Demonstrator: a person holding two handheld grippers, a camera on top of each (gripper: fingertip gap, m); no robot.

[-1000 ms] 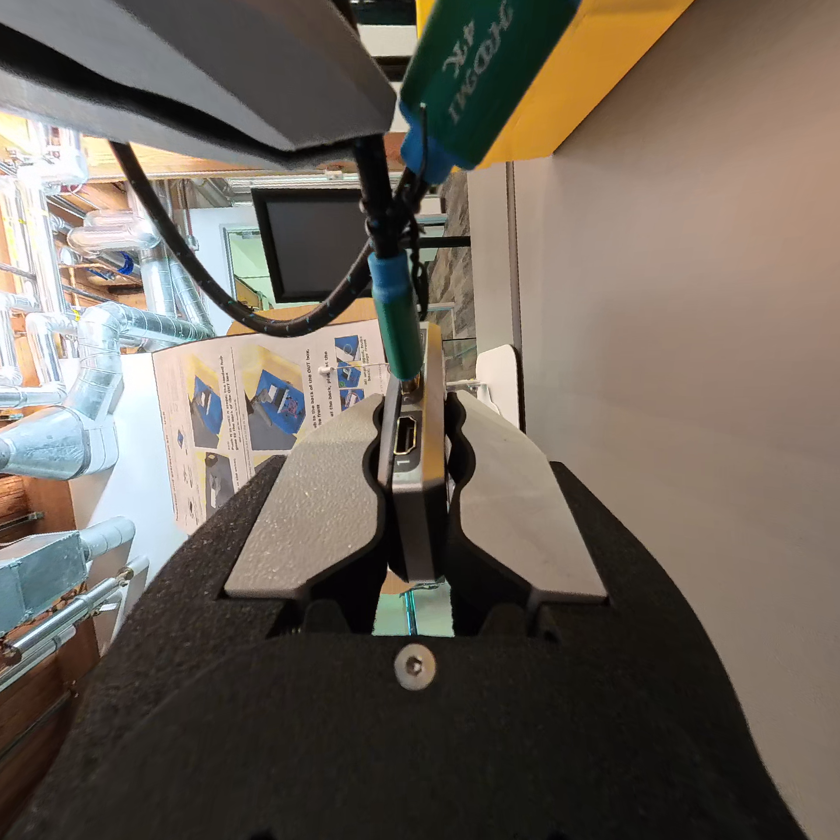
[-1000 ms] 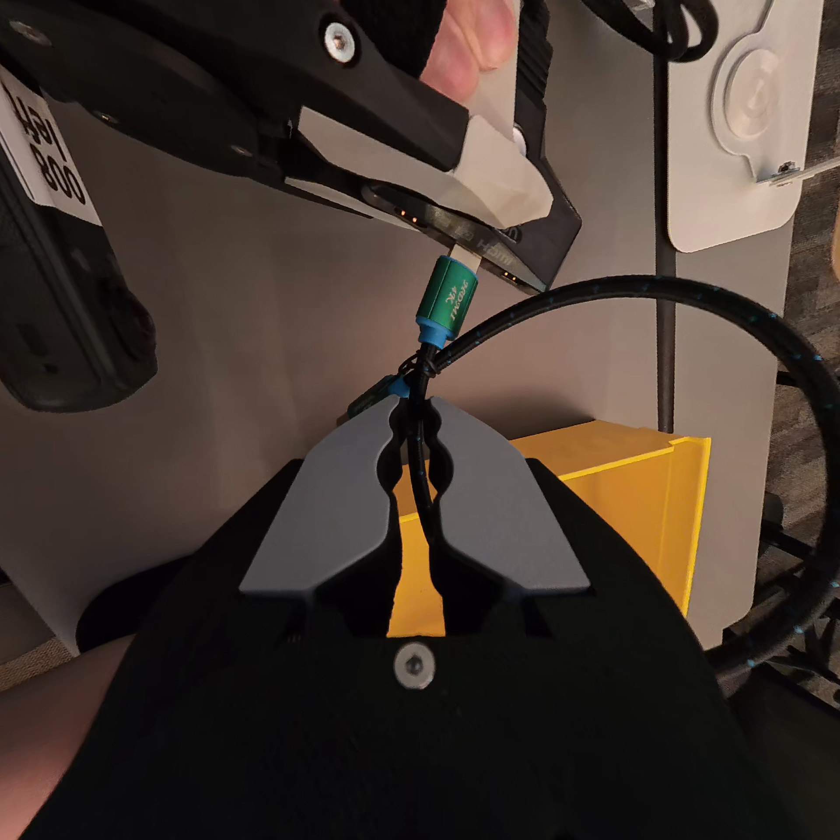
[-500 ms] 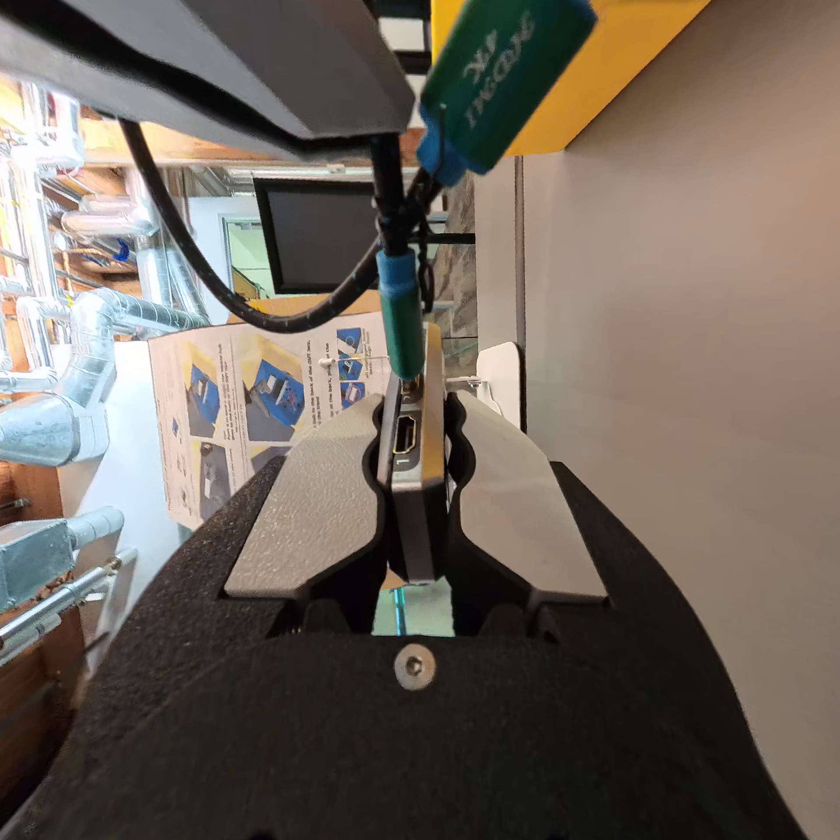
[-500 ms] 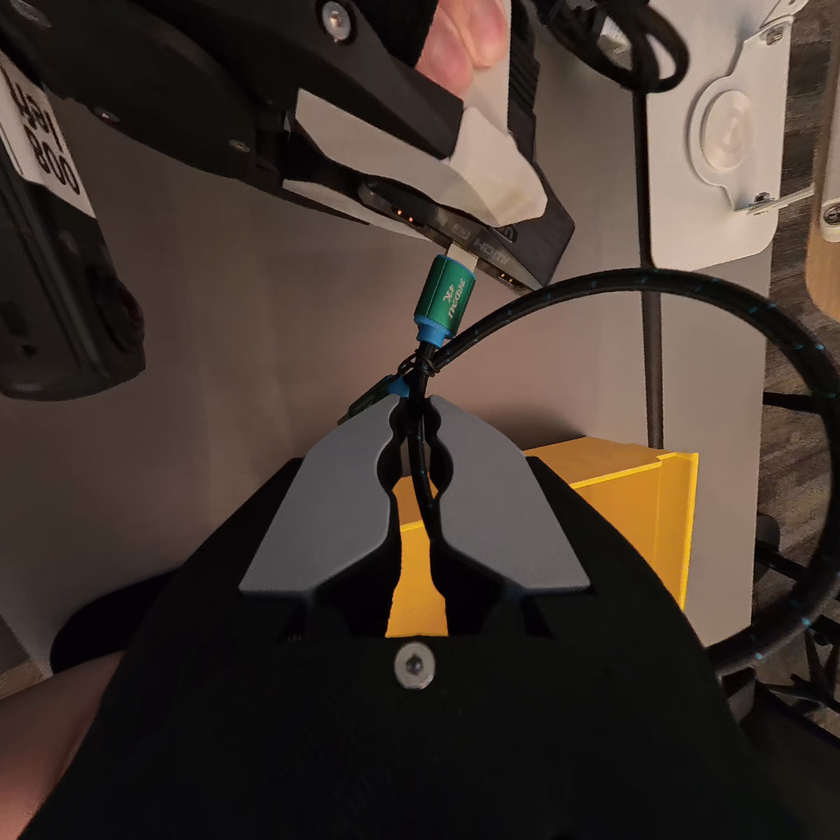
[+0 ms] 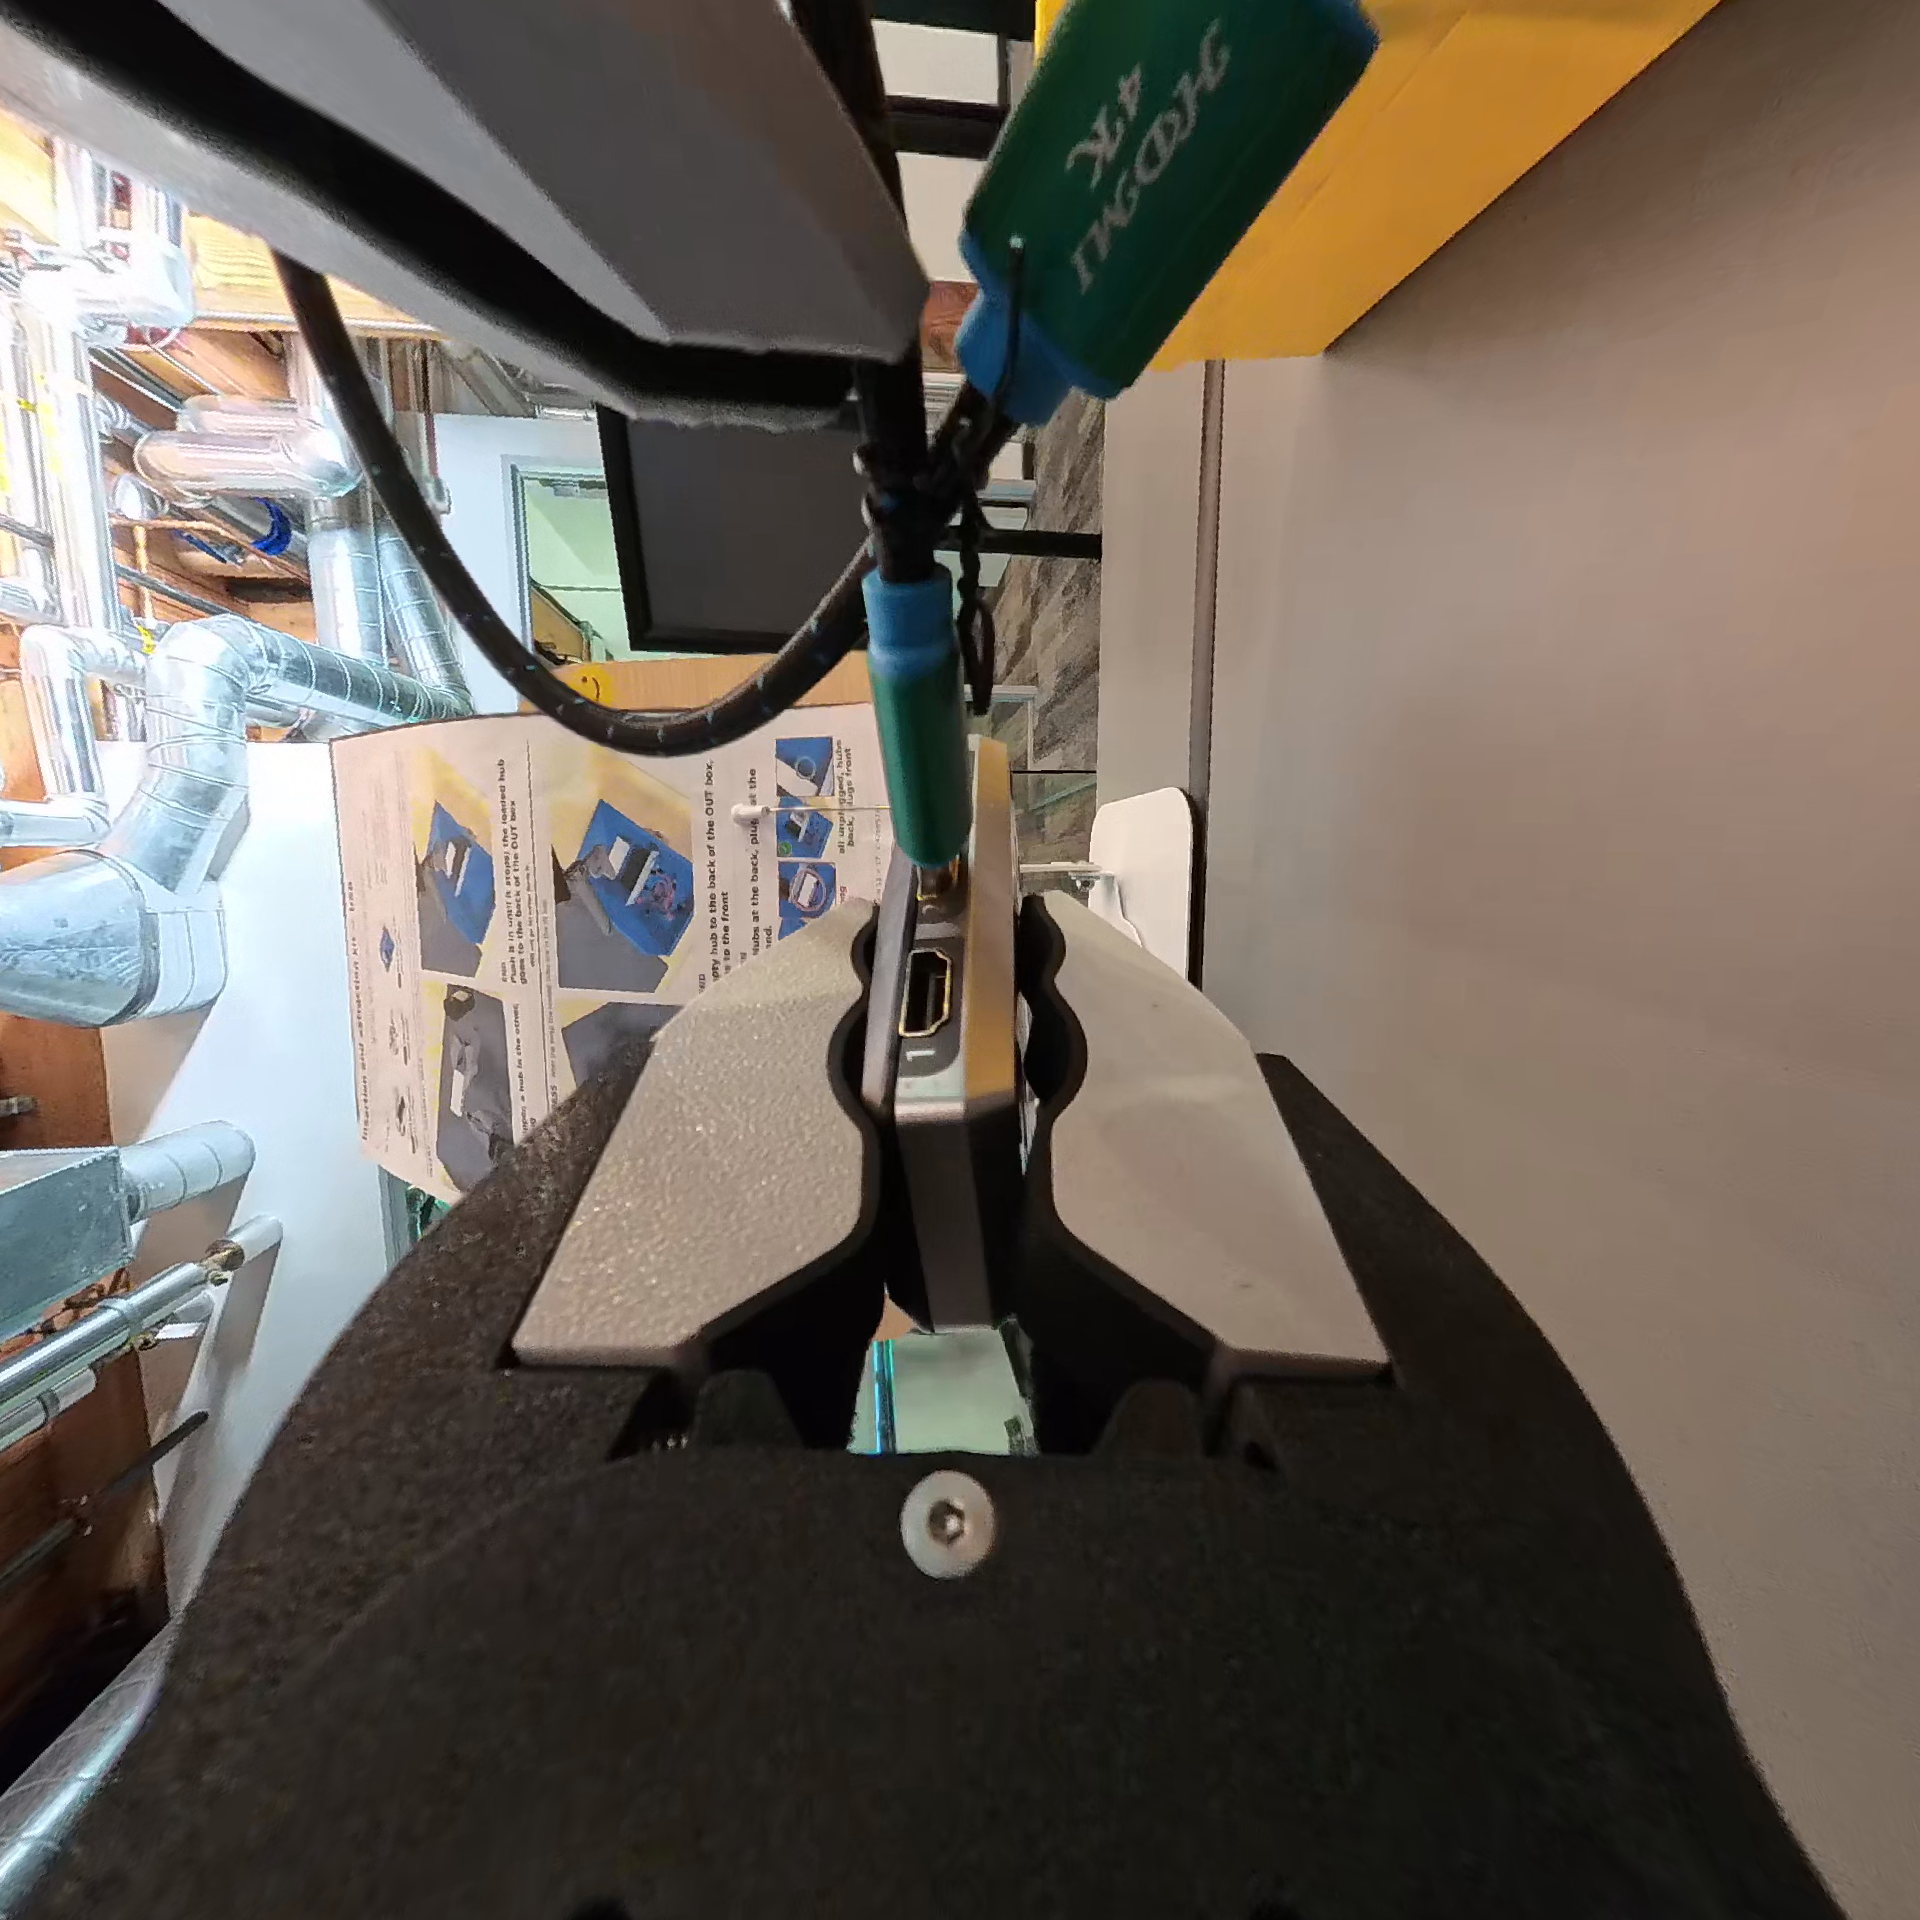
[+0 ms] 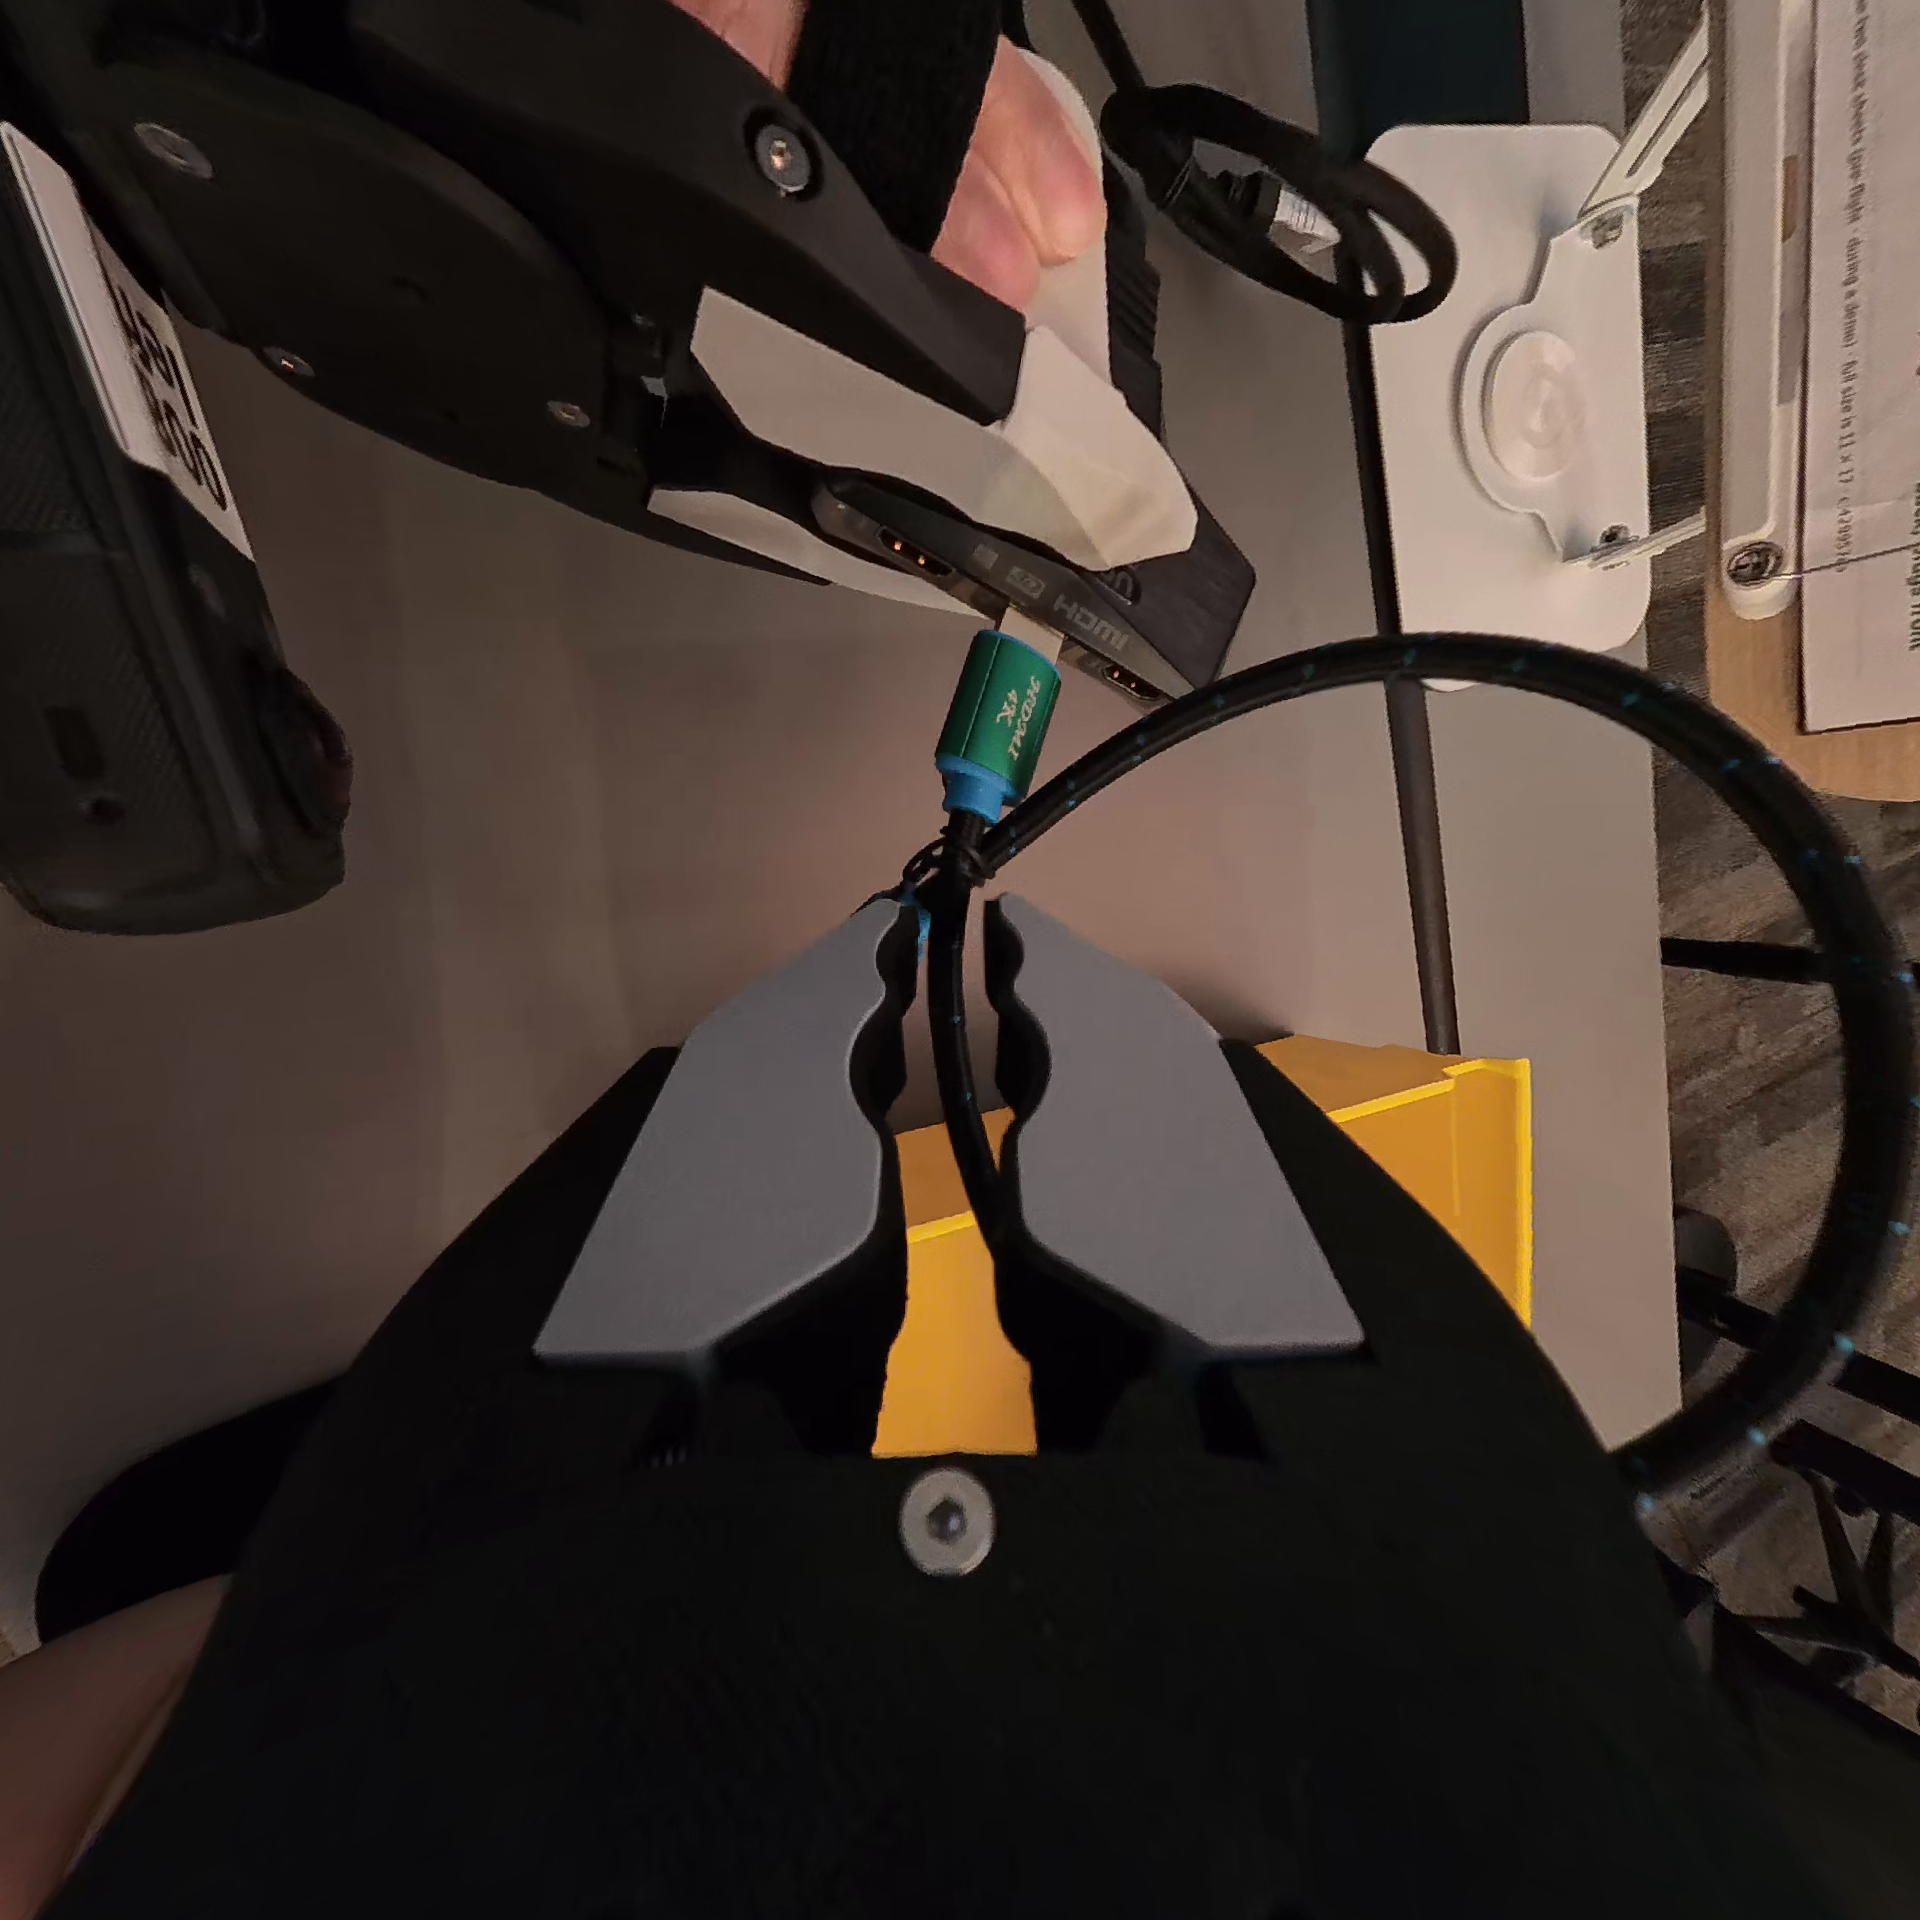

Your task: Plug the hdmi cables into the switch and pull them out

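The left gripper (image 5: 945, 997) is clamped on the switch (image 5: 940, 1174), a slim dark grey box held edge-on between its grey fingers (image 5: 727, 1122), off the tabletop (image 5: 1558, 935). In the right wrist view the same switch (image 6: 1132, 592) shows its row of ports, pinched between the left gripper's pale pads and tilted down to the right. One green hdmi plug (image 6: 997, 727) with a blue collar sits in a middle port; its metal tip still shows, so how far it is seated cannot be told. The port beside it toward the left gripper's body stands empty (image 5: 925, 992). The right gripper (image 6: 951, 920) has its jaws slightly parted around the black braided cable (image 6: 956, 1060) just below that plug; the cable runs down the gap, and whether the fingers (image 6: 1143, 1143) press it cannot be told. A second green plug (image 5: 1143, 187) hangs loose near the first, tied to the cable, which loops wide to the right. A yellow bin (image 6: 1434, 1164) stands on the grey tabletop near its right edge
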